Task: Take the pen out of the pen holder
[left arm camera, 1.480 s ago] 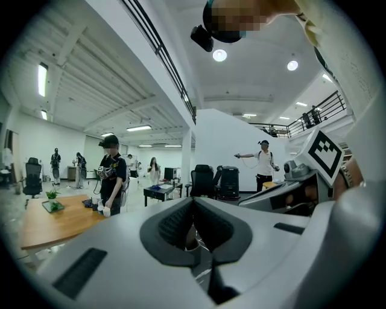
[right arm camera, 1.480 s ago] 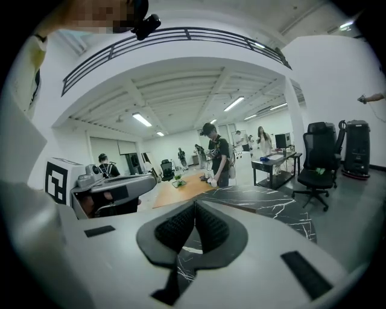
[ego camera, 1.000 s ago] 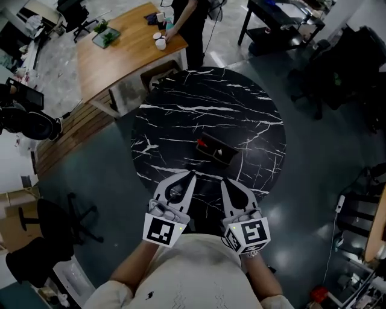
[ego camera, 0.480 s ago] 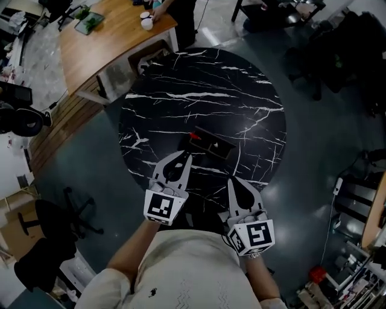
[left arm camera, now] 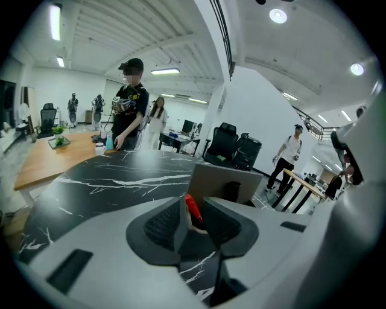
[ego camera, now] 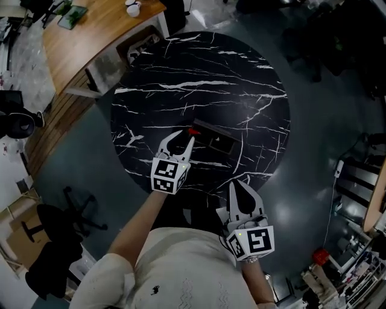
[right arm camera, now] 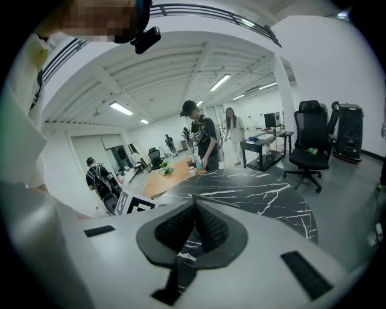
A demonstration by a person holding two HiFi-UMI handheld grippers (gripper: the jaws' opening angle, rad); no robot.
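A black rectangular pen holder stands near the front of the round black marble table. A red pen sticks up from its left end. My left gripper is open, its fingertips on either side of the pen's red top. In the left gripper view the pen stands in the gap between the pads of the left gripper, in front of the holder. My right gripper hangs back at the table's near edge, shut and empty; its pads meet in the right gripper view.
A wooden table with a cup stands at the back left, and a person stands at it. Office chairs and other people are beyond the marble table. A black chair is on the floor at my left.
My left gripper has moved forward over the table until its open fingers flank the red pen. The right gripper has stayed back near my body, shut.
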